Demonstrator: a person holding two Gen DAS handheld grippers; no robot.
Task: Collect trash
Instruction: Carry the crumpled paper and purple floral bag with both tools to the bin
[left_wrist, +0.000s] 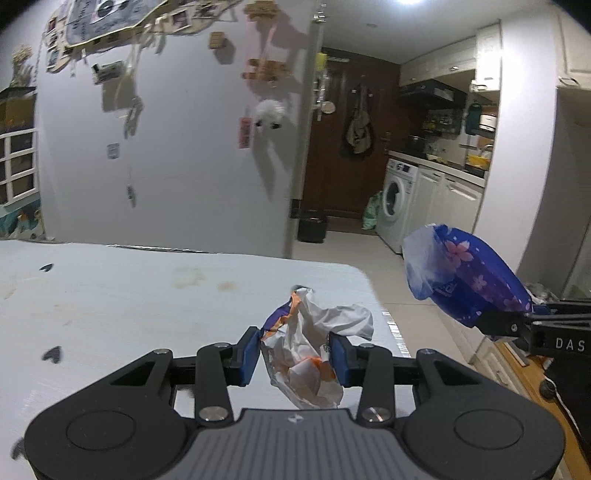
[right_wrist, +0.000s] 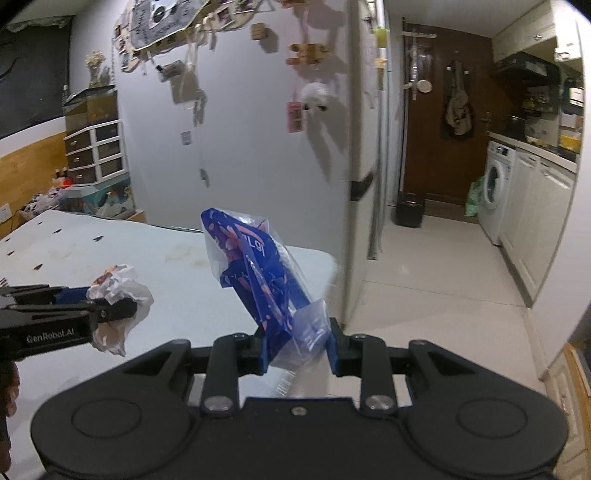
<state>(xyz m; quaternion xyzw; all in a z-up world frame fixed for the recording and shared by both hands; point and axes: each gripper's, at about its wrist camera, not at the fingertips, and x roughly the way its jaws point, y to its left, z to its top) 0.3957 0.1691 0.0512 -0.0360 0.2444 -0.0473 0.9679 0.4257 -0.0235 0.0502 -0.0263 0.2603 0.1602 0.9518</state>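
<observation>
Crumpled white and orange wrapper clamped between the blue pads of the left tool, lifted clear above the pale blue surface, upper end sticking up past the fingertips, lower end hanging toward the tool's body. Blue flower-print plastic bag pinched at its clear lower end by the right tool, jaws closed on it, rest of the bag rising up and to the left above the fingertips. Seen from the left tool, same bag up and to the right, beyond the surface's edge and over the pale tiled floor. Seen from the right tool, wrapper low to the left, gripped in the left tool. Ahead of both tools, white wall hung with photos, wooden clips and a small fluffy toy. Farther ahead and to the right, dark bin on the floor beside a brown door, washing machine and white cabinets beyond it. Far left of the right tool, a drawer unit against the wall
</observation>
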